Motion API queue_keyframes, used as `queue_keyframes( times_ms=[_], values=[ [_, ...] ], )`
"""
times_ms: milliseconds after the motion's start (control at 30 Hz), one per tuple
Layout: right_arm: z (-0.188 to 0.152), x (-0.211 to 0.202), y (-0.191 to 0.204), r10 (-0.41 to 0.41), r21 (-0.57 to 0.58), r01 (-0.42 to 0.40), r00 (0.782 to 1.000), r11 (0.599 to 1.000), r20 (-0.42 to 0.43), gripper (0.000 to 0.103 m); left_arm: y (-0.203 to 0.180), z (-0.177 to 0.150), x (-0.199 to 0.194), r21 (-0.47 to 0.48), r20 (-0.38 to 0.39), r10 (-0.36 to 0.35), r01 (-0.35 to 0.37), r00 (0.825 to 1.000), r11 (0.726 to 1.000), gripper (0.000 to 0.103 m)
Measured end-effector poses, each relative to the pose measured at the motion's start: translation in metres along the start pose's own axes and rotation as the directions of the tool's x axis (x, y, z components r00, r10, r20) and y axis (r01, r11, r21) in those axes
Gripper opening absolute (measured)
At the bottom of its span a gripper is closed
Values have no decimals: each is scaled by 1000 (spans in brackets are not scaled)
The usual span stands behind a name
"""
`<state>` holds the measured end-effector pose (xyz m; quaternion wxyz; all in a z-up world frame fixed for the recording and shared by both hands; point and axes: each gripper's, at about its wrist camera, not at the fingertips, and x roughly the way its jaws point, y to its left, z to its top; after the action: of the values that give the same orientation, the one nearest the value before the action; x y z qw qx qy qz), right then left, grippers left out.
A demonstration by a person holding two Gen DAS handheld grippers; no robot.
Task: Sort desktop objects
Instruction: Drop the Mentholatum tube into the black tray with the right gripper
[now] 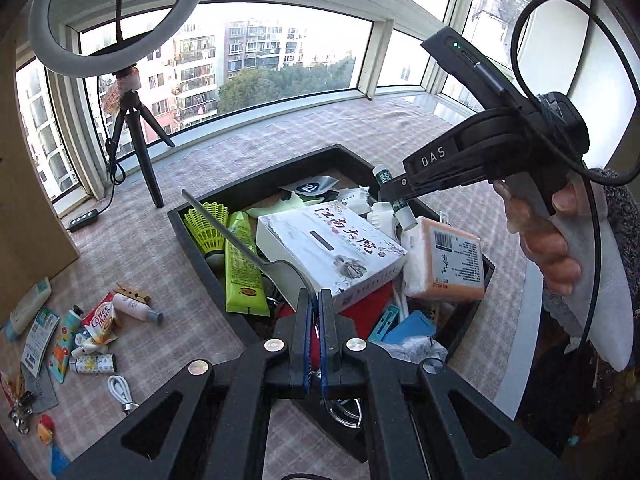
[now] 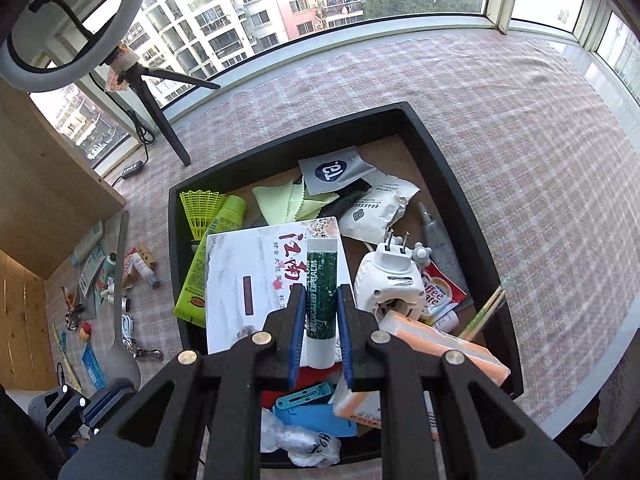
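Observation:
My left gripper [image 1: 316, 295] is shut on a metal spoon [image 1: 224, 227] whose thin handle slants up and left over the black tray [image 1: 200, 258]. In the right wrist view the spoon [image 2: 122, 280] and the left gripper [image 2: 106, 398] sit left of the tray [image 2: 440, 152]. My right gripper [image 2: 322, 292] is shut on a green and white tube [image 2: 322, 280], held above a white box with calligraphy [image 2: 248, 276]. From the left wrist view, the right gripper [image 1: 394, 197] and tube [image 1: 402, 210] hang over the tray's far right part, a hand on its grip.
The tray holds a yellow shuttlecock [image 2: 200, 210], a green tube [image 1: 242, 268], an orange tissue pack [image 1: 448, 264], a white plug device [image 2: 390, 280] and sachets. Several small items [image 1: 96, 332] lie on the checked cloth left of it. A ring light tripod [image 1: 136, 152] stands behind.

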<state>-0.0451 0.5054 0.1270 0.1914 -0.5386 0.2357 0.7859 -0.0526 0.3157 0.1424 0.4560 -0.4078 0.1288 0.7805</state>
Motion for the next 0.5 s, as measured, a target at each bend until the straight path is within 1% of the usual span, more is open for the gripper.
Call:
queue_keyframes(
  times_ms=[33, 67, 100, 133, 167, 200, 300, 500],
  values=[
    [0, 2, -3, 2, 1, -2, 1000, 1000, -3, 16, -3, -2, 3, 9, -4, -13, 13, 1000, 1000, 3],
    [0, 4, -4, 6, 4, -6, 1000, 1000, -11, 16, -4, -3, 9, 18, -26, -19, 20, 999, 1000, 6],
    [1, 5, -6, 4, 16, -3, 1000, 1000, -25, 20, -5, -4, 17, 18, -69, -31, 32, 997, 999, 12],
    [2, 7, -9, -2, 34, 3, 999, 999, -36, 28, -4, -6, 23, 5, -94, -38, 39, 995, 999, 29],
    [3, 6, -10, -2, 45, 4, 999, 999, -32, 32, 0, -8, 24, -8, -87, -32, 31, 996, 999, 33],
    [3, 4, -10, -5, 43, 5, 1000, 999, -20, 33, 2, -9, 24, -15, -82, -17, 15, 996, 1000, 32],
    [3, -4, -4, -19, 15, 19, 1000, 1000, 7, 34, 12, -13, 21, -41, -92, -9, 5, 996, 999, 32],
    [2, -8, 10, -9, -12, 9, 999, 1000, 32, 34, 24, -17, 9, -48, -79, 40, -44, 996, 998, 32]
  ],
)
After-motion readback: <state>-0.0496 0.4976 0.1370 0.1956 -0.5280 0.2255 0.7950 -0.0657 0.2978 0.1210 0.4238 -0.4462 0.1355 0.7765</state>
